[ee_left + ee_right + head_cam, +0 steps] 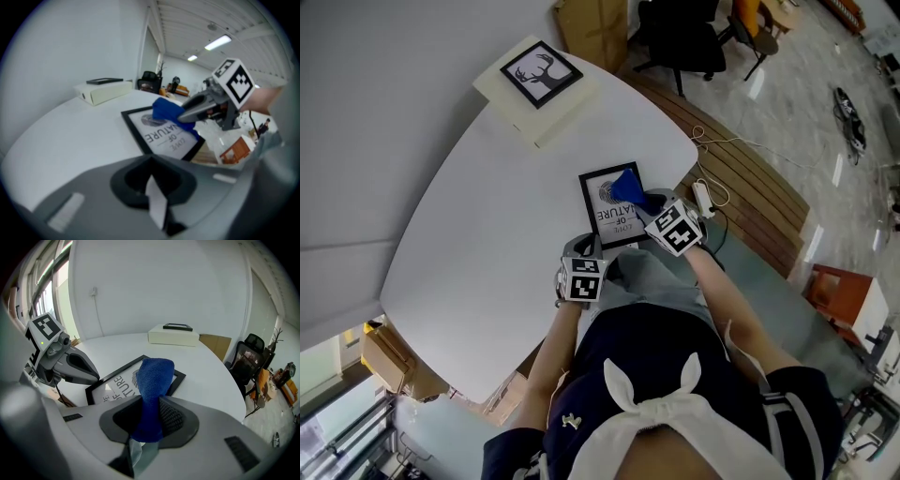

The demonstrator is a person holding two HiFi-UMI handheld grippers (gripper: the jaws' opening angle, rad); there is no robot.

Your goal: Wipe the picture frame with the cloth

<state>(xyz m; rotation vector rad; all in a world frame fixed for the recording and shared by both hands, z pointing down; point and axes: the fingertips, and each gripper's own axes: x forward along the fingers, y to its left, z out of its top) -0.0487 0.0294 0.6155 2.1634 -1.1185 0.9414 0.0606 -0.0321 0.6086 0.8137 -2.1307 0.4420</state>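
Note:
A black picture frame [605,223] with a printed text sheet lies flat on the white table [487,216], close to its near edge. My right gripper [652,205] is shut on a blue cloth [627,187]. The cloth [154,373] sticks out past the jaws and rests on the frame [111,381] near its far side. My left gripper [584,247] is shut with nothing between its jaws. Its tips [152,161] sit at the frame's [161,137] near corner, which they hide. From there the right gripper [188,112] and cloth [165,111] show over the frame.
A white box [546,105] carrying a second frame with a deer picture [540,74] sits at the table's far side. Beyond the right edge are a slatted wooden platform [750,178] with a white cable, an office chair [680,37] and a cardboard box [591,23].

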